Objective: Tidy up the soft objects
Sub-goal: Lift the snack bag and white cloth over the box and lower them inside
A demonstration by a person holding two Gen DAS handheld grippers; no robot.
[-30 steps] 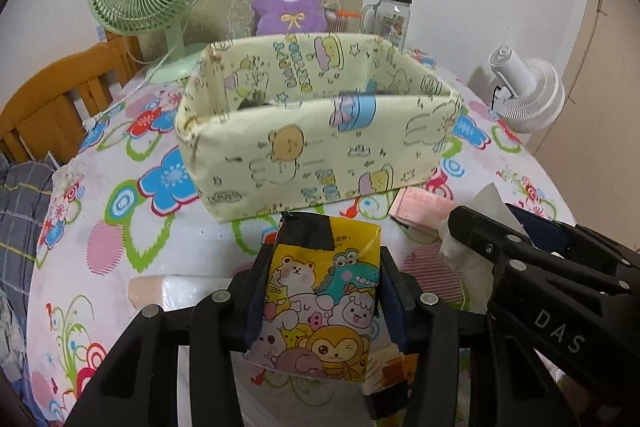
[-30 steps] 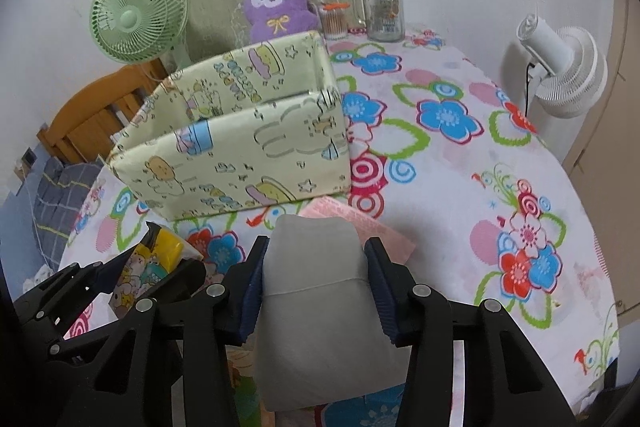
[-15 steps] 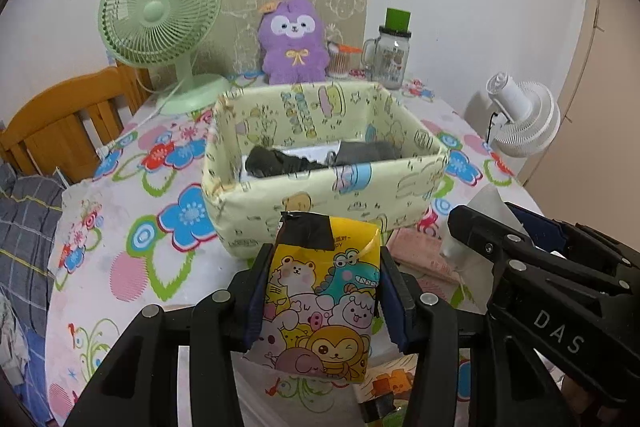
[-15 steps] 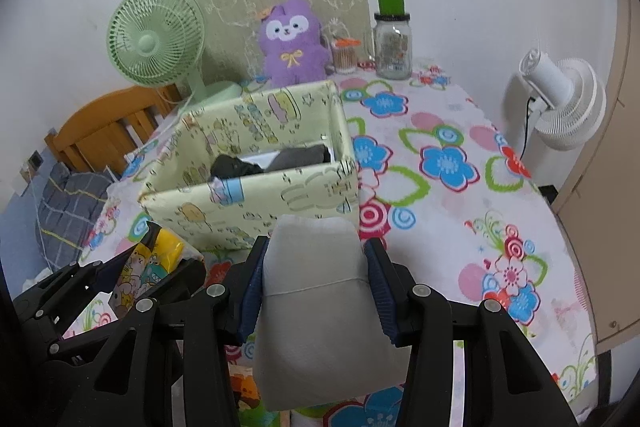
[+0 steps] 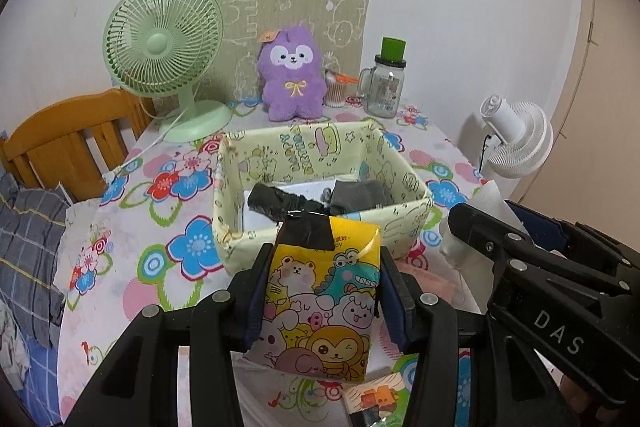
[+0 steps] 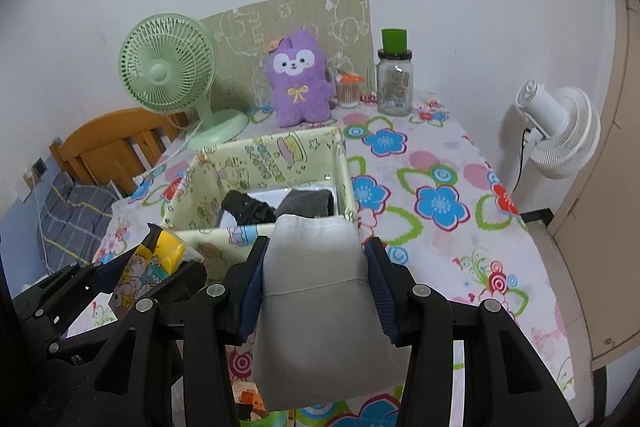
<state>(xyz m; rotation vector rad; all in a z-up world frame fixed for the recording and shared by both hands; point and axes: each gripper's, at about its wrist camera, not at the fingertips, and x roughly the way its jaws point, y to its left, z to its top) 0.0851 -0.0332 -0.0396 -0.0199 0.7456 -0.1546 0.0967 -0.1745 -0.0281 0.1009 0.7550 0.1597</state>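
Two grippers hover before the fabric bin [image 5: 320, 163]: left gripper [image 5: 324, 291] clamps a cartoon packet [image 5: 324, 307]; only the right view shows right gripper [image 6: 316, 287] squeezing a grey pouch [image 6: 320, 307].

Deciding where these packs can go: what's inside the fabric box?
The fabric box holds dark folded clothing lying on something white. The near wall hides the rest of the bottom.

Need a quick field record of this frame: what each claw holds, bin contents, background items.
left claw: shut on yellow cartoon pack
right claw: shut on grey pouch
fabric bin: open-topped, on flowered tablecloth, ahead of both claws
bin contents: dark garments over something white
behind bin: green fan, purple plush, glass jar
off table: white fan, wooden chair
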